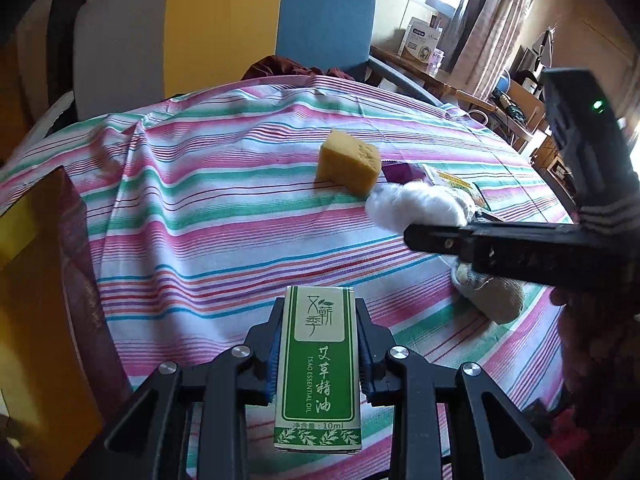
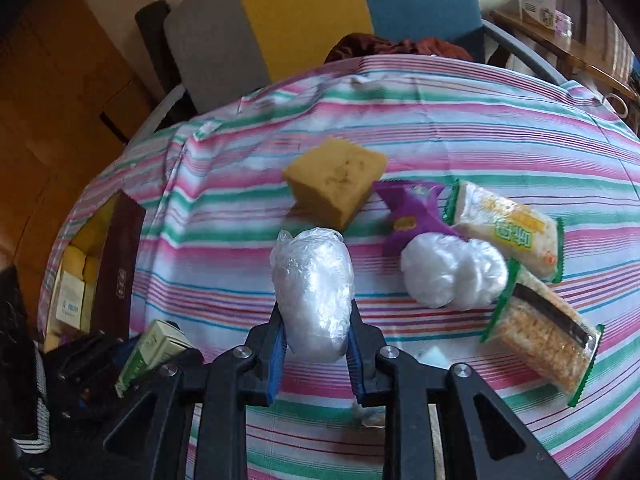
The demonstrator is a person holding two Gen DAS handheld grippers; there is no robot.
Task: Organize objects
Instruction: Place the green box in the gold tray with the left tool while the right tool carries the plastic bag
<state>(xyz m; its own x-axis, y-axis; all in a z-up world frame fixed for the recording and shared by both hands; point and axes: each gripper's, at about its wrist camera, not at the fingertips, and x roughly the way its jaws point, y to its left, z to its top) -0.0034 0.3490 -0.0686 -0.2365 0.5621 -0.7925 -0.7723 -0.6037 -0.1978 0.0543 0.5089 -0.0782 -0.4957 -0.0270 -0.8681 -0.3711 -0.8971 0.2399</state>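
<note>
Midway through the tidying, an open box (image 2: 120, 264) stood at the left edge of the striped tablecloth (image 2: 440, 120), with what looked like a few packets already inside, though its contents were too dim to sort out. Beside it, the left gripper (image 1: 318, 350) was clamped on a small green-and-white carton (image 1: 318, 364), the blue pads pressed against its two long sides and the carton clear of the cloth. Next along, the right gripper (image 2: 316, 336) was clamped on a white bundle wrapped in clear film (image 2: 314, 292), which bulged out past the fingertips.

Near the middle of the table lay a yellow sponge (image 2: 336, 184), alone on the cloth. To its right, toward the right edge, the rest waited in a loose heap: a purple wrapper (image 2: 412, 212), a second white bundle (image 2: 452, 276) touching it, and two green-trimmed snack packets, one pale (image 2: 508, 232) and one of brown crackers (image 2: 544, 344), overlapping at their ends. A grey cloth lump (image 1: 492, 292) showed below the right gripper in the left camera's view.

By that count two items were in hand, apparently bound for the box, and at least five remained on the table.
</note>
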